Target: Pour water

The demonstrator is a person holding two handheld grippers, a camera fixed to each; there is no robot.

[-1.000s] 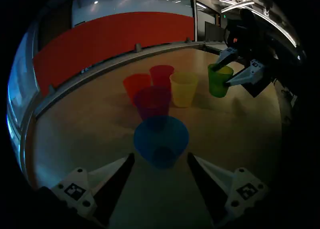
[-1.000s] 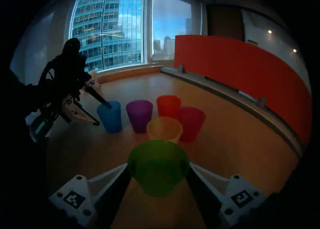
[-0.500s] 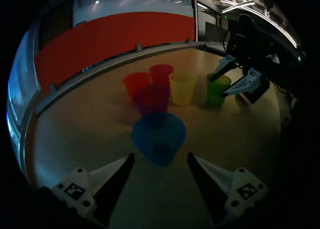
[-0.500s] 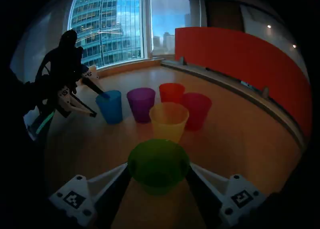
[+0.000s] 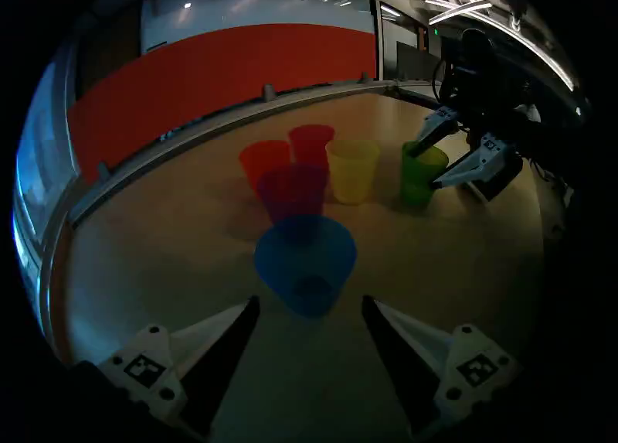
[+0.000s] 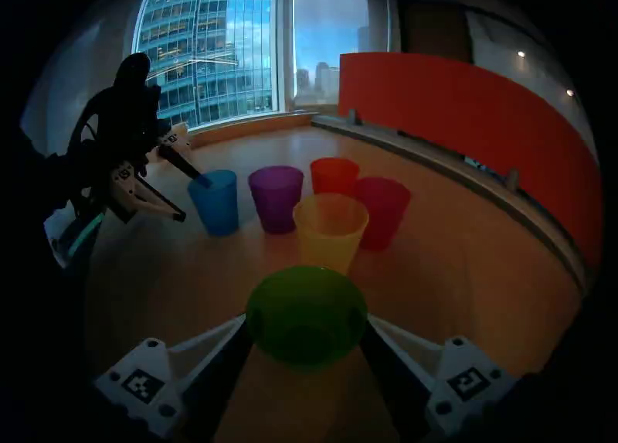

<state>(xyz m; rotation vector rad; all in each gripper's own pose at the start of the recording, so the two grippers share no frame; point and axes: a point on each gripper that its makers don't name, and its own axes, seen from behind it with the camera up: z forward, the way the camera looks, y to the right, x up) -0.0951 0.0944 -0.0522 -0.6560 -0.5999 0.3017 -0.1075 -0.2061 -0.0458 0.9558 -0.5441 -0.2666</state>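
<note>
A blue cup (image 5: pixel 305 265) stands on the wooden table (image 5: pixel 170 234), just ahead of my left gripper (image 5: pixel 310 298). That gripper is open, its fingers wide on either side of the cup's base without touching it. My right gripper (image 6: pixel 307 323) is shut on a green cup (image 6: pixel 307 313), with a finger pressing each side. In the left gripper view, the green cup (image 5: pixel 421 172) sits low at the table, held by the right gripper (image 5: pixel 423 167). In the right gripper view, the left gripper (image 6: pixel 194 199) stands at the blue cup (image 6: pixel 215 202).
Purple (image 5: pixel 293 192), orange (image 5: pixel 263 161), red (image 5: pixel 311 143) and yellow (image 5: pixel 353 168) cups cluster mid-table between the two held ends. A raised rail and a red partition (image 5: pixel 216 64) bound the far side. Large windows (image 6: pixel 208 49) lie behind the left gripper.
The right gripper has brought the green cup down from a raised position to table level beside the yellow cup. The left gripper and blue cup have barely shifted.
</note>
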